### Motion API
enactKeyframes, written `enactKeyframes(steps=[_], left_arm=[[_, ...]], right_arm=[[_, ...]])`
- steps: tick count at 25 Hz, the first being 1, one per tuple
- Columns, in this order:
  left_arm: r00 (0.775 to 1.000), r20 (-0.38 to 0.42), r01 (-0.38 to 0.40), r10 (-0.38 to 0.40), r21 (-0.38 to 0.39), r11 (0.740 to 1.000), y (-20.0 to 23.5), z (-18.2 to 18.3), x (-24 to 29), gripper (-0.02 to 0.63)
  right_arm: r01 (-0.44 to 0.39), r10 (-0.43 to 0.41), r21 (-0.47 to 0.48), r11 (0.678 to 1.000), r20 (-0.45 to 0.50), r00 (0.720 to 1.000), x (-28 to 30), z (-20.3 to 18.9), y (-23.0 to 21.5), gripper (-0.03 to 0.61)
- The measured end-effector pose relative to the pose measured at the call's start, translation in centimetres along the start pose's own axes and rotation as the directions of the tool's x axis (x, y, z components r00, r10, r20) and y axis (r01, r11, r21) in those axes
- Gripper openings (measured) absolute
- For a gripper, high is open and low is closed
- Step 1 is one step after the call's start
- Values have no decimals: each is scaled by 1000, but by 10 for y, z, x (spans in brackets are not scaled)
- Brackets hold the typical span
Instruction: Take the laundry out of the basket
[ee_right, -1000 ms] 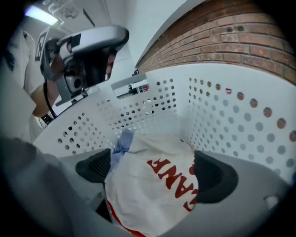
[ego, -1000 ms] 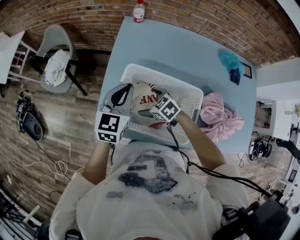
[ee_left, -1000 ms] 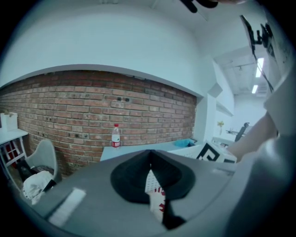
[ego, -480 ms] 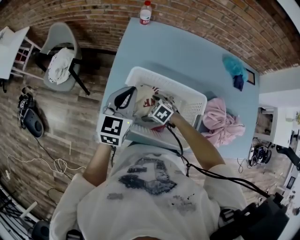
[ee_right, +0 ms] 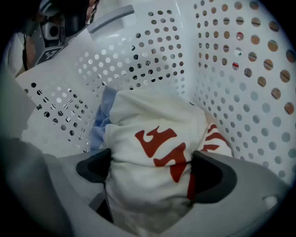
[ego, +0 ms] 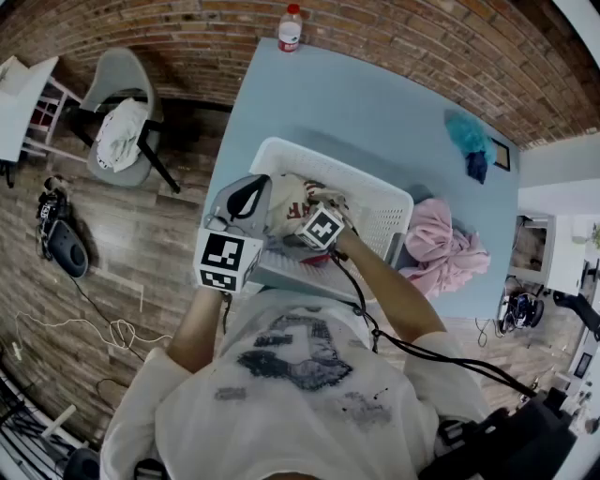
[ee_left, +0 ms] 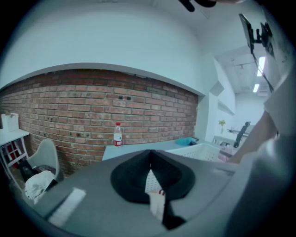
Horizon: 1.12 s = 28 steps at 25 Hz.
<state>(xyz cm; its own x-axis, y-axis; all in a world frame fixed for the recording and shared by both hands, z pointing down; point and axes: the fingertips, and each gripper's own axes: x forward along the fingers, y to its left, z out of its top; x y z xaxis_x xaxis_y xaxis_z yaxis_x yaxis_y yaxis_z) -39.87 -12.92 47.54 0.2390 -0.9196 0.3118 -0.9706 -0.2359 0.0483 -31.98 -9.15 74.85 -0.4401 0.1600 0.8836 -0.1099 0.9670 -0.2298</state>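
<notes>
A white perforated laundry basket (ego: pixel 384 192) stands on the pale blue table (ego: pixel 356 103). Inside it lies a white garment with red lettering (ee_right: pixel 152 125) on top of a light blue cloth (ee_right: pixel 99 122). My right gripper (ee_right: pixel 152 166) is down in the basket, open, and the white garment (ego: pixel 284 199) bulges between its jaws. In the head view the marker cube hides most of the right gripper (ego: pixel 309 206). My left gripper (ego: pixel 246 197) hovers over the basket's near left rim, shut with nothing in it; in its own view the left gripper (ee_left: pixel 149 162) looks across the table.
A pink garment (ego: pixel 441 239) lies heaped on the table right of the basket. A teal cloth (ego: pixel 466 136) sits further back right. A water bottle (ego: pixel 289 28) stands at the far edge by the brick wall. A grey chair with cloth (ego: pixel 122 122) stands left of the table.
My right gripper has gone lower and further into the basket, onto the white garment. The left gripper has barely moved.
</notes>
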Motion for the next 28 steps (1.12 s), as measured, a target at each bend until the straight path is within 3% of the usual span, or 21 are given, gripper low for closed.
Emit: enactKeyframes(steps=[1,5,9,19,23,28], left_arm=[[1000,2,-3,3,1,1000,1,1,0,-9],[1000,5,-13,13,-5,1000,5,4,-2,-9],[1000,16,-27,27,-13,1000,9,6,-4,-9],[999,15,-37,37,-23,999,16,7,-5,-9],[999,24,-36,37,-33,999,15,9,-5,-9],[999,24,-28,29,-20,999,10,9,-6,-9]], right_arm=[[-22,22,-6,1000,-4,1000,-1,0,4,531],[-137,136,-16,990,-30,990,-3,-1,25,316],[-188,187,-12,982,-32,982,-6,-1,29,219],[-149,149,-15,989,27,988,-29,12,27,165],[-144,143,3,990,112,983,-47,23,32,158],[-77,55,93,993,215,975,-82,32,21,158]])
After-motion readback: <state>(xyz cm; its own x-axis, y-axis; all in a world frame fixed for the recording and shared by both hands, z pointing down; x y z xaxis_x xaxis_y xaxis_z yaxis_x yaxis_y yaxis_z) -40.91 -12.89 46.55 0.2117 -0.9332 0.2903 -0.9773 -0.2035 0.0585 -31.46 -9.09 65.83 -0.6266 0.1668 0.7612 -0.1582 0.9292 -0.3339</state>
